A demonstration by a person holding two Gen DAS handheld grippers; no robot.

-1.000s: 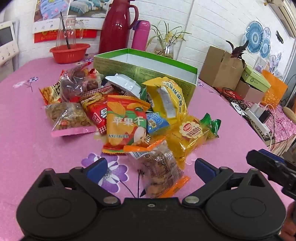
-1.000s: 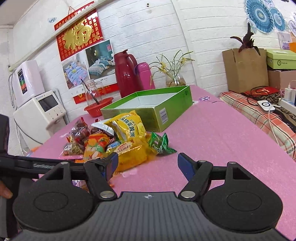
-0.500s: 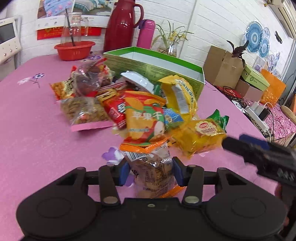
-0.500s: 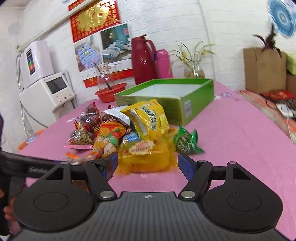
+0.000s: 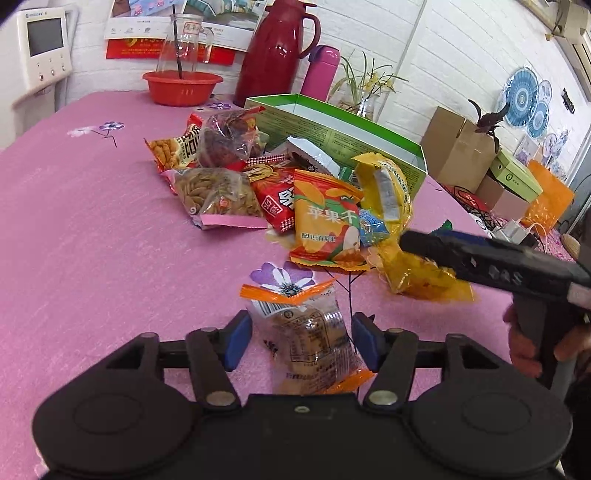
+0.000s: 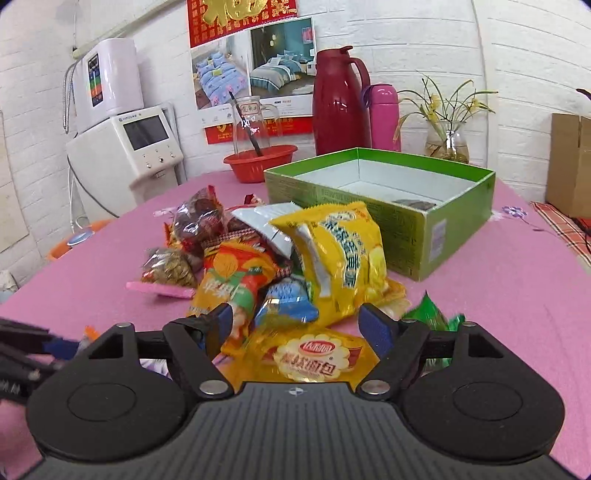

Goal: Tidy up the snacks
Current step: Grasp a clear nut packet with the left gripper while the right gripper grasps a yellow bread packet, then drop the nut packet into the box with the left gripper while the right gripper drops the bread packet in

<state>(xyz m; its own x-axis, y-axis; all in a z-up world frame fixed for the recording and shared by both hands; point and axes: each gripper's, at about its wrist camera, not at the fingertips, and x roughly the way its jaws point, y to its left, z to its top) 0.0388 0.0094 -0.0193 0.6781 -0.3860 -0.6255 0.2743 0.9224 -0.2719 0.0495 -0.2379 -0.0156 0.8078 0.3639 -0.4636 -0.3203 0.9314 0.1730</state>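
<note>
Pink bench (image 5: pixel 74 229): left hand-held gripper (image 5: pixel 301 341) just reopening around clear packet (image 5: pixel 308 341), unpinched; right hand-held gripper (image 6: pixel 297 325) spread over yellow packet (image 6: pixel 314 356). Next: pinch, carry to far green box (image 6: pixel 458 218).

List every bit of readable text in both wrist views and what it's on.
"苹果干": orange apple-chip packet.
"福", gold: red wall hanging.
Round logo, yellow bread packet: only "面包" legible, rest blurred.
Clear packet with barcode label: print too small.
Green box wall print and side sticker: too small.
Jar label: handwritten, unreadable.
Red packet, big yellow bag, calendar: characters cut off or blurred.
</note>
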